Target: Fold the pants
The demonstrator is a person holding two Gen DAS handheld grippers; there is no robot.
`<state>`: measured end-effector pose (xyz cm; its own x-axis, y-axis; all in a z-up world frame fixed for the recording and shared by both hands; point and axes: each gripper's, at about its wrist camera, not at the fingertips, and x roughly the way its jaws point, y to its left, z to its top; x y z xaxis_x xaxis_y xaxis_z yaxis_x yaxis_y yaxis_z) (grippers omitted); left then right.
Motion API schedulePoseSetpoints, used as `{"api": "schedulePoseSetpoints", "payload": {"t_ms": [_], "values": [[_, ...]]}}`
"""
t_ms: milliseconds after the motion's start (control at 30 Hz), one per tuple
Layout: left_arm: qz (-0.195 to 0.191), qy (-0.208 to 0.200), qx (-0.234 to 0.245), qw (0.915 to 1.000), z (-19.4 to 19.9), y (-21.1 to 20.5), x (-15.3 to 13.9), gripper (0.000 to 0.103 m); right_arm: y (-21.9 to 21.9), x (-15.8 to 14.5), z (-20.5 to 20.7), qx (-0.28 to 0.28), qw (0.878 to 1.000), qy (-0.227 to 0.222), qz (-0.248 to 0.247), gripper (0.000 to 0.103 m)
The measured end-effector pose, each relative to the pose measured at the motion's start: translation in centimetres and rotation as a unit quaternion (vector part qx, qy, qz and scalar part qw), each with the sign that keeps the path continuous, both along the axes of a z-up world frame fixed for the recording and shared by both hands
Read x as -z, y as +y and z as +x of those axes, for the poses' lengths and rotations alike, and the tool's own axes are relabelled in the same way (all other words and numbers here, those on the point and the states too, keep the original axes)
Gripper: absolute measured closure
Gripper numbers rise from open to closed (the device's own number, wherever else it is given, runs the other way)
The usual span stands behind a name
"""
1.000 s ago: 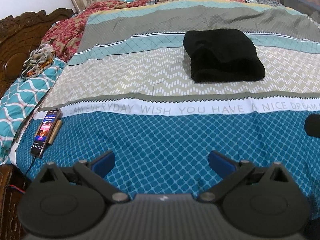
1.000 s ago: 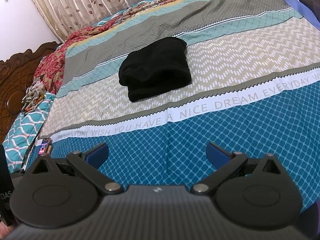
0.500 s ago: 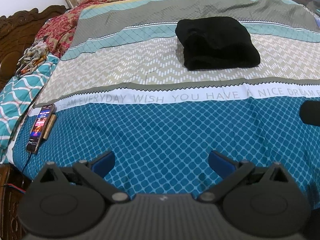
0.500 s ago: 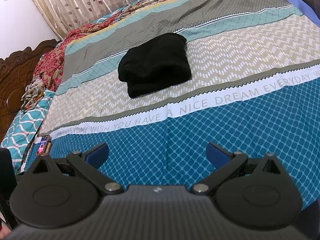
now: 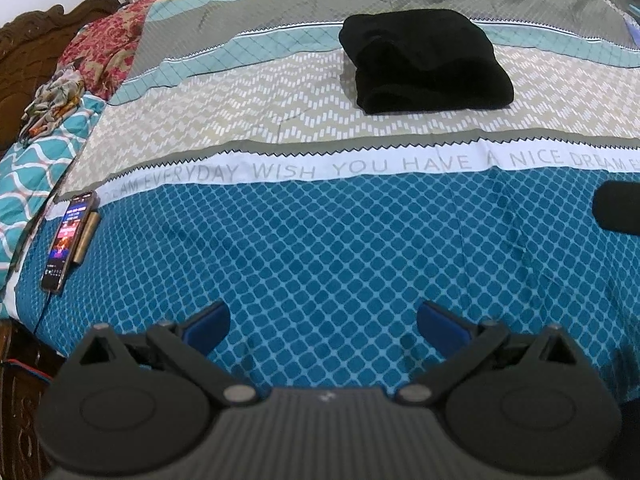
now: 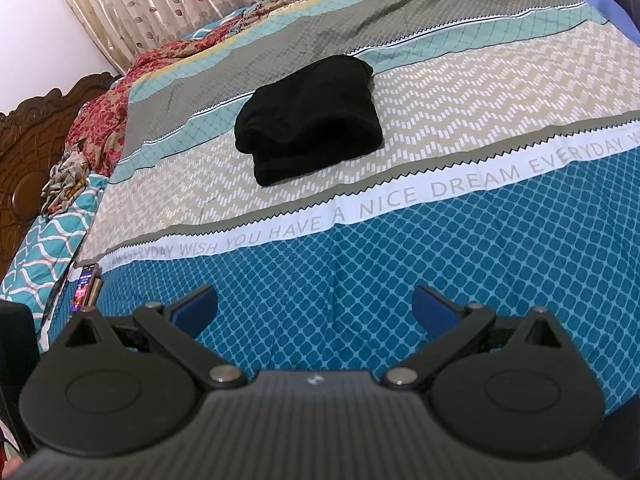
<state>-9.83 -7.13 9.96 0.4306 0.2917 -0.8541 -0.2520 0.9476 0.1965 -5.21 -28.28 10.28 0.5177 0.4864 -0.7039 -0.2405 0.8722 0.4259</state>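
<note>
Bedroom, patterned bedspread [image 5: 320, 240]. Pants [image 5: 424, 60] folded into compact black bundle, upper centre of frame, on zigzag band. Left gripper [image 5: 323, 320] and right gripper [image 6: 314, 306] both spread wide, empty, well apart from pants (task looks finished). Phone [image 5: 70, 236] at left edge.

One folded pair of black pants [image 5: 426, 60] lies on one bed [image 5: 320, 248]. Two tongs are in view, the left tongs [image 5: 323, 320] and the right tongs [image 6: 314, 306], each with two blue pads. One phone [image 5: 68, 240] sits at the bed's edge. One crumpled patterned cloth [image 5: 52, 100] lies near one carved wooden headboard [image 6: 24, 152]. One leaf-print curtain [image 6: 180, 4] hangs behind.
</note>
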Motion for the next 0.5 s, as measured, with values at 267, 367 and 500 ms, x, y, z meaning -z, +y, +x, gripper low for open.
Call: {"api": "schedulePoseSetpoints", "payload": {"t_ms": [267,367,500], "values": [[-0.001,0.008,0.002,1.0,-0.04,-0.09,0.37,0.0,0.01,0.18,0.08,0.0,1.0,0.003,-0.001,0.0],[-0.002,0.011,0.003,0.9999,-0.06,-0.13,0.5,0.0,0.01,0.26,0.06,-0.001,1.0,0.004,-0.002,0.0],[-0.004,0.016,0.003,0.9999,-0.09,-0.1,0.71,0.0,0.06,0.35,0.04,-0.001,1.0,0.005,-0.002,0.0]]}}
